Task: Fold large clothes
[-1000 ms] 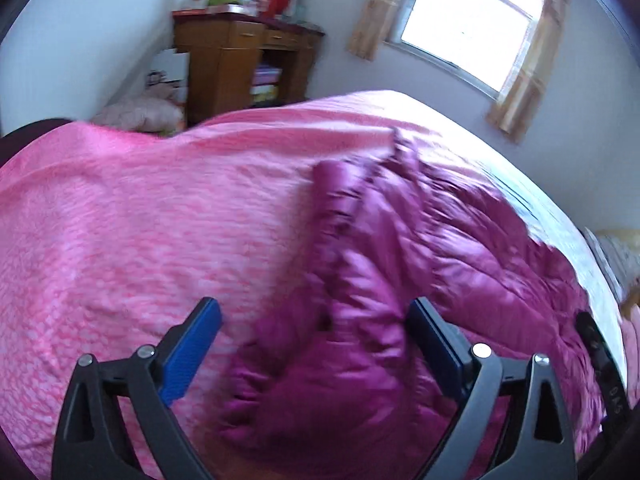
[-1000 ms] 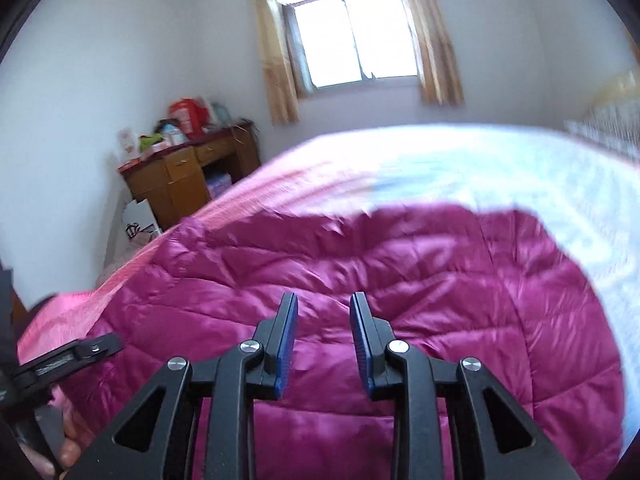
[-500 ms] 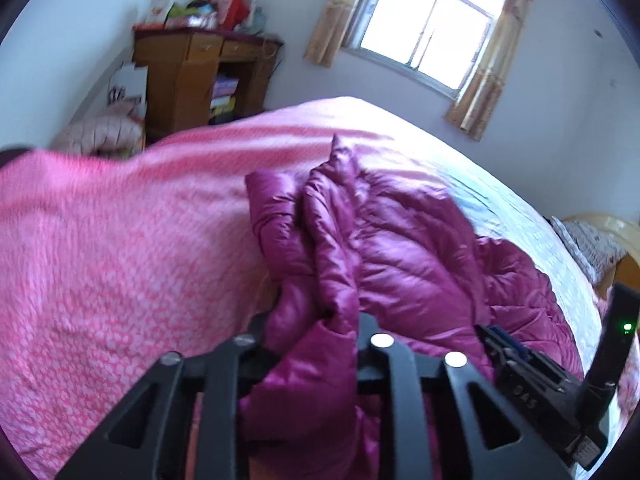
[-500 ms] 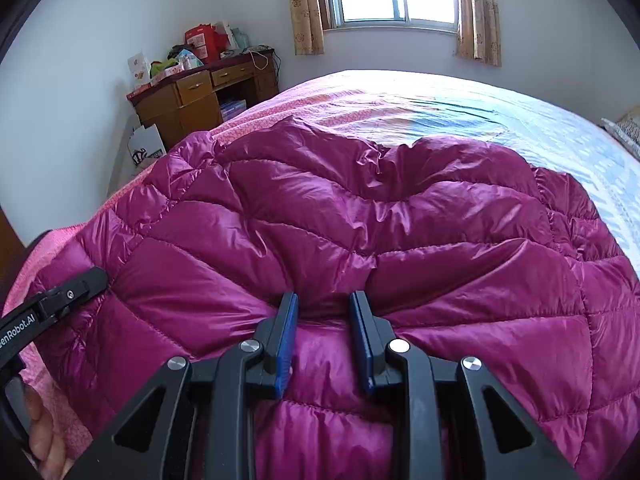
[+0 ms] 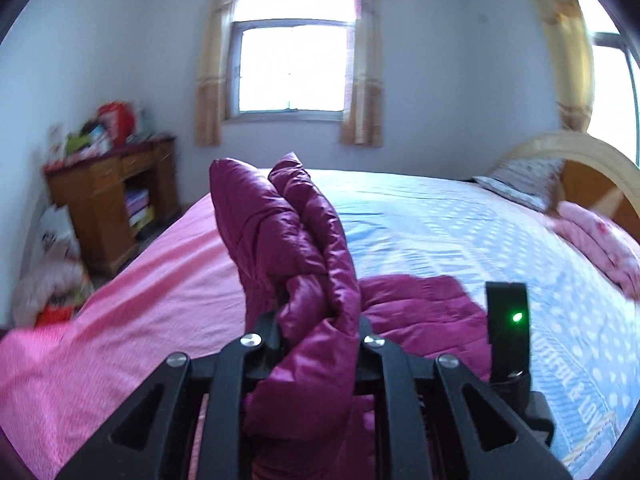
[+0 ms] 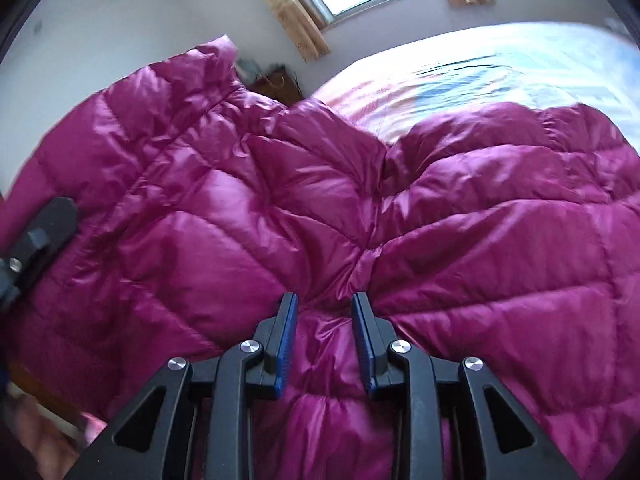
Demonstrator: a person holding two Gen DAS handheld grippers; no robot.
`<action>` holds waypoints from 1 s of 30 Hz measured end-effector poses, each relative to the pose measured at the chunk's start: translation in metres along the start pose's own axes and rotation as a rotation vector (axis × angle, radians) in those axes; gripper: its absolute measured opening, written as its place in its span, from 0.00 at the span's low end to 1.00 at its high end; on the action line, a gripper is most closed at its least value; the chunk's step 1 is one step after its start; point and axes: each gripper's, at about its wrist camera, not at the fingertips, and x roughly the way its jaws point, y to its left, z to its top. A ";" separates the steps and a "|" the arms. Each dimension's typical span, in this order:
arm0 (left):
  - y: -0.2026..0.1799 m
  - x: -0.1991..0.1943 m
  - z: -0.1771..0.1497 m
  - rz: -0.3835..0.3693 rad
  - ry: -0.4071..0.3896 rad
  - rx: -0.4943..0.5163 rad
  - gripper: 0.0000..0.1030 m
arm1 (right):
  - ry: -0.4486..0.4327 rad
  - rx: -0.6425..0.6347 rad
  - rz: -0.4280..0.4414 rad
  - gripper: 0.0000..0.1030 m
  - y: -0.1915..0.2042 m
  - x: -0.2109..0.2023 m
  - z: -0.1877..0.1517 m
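- left wrist view: the left gripper (image 5: 318,320) has just closed its jaws on a bunched fold of the magenta down jacket (image 5: 296,236), which stands up out of the jaws in a thick ridge. the rest of the jacket lies on the bed (image 5: 460,216), trailing right toward the right gripper (image 5: 508,332), seen only in part at the right edge.
- progress, as a judgement: the fold is only at its start; one side is raised, nothing yet laid over or flattened.
- room here: the pale bedspread beyond the jacket is wide and bare up to the pillows (image 5: 520,180) and headboard (image 5: 592,168); the pink blanket (image 5: 120,320) falls off at the bed's left edge toward the wooden desk (image 5: 104,208).
- right wrist view: the right gripper (image 6: 325,344) has its jaws narrow, with a pleat of jacket (image 6: 360,200) pinched between the blue pads (image 6: 286,344). the left part of the quilted cloth lifts off the bed; the right part rests on it.
- the near edge of the bed is hidden under the jacket.
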 end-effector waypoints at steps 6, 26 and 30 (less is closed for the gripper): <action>-0.073 0.019 -0.005 -0.112 0.027 0.180 0.17 | -0.122 0.165 -0.012 0.28 -0.073 -0.080 0.010; -0.164 0.062 -0.087 -0.260 0.233 0.379 0.18 | -0.308 0.232 -0.056 0.49 -0.141 -0.162 0.009; -0.162 0.059 -0.085 -0.278 0.236 0.362 0.18 | -0.239 0.046 -0.055 0.49 -0.116 -0.142 0.052</action>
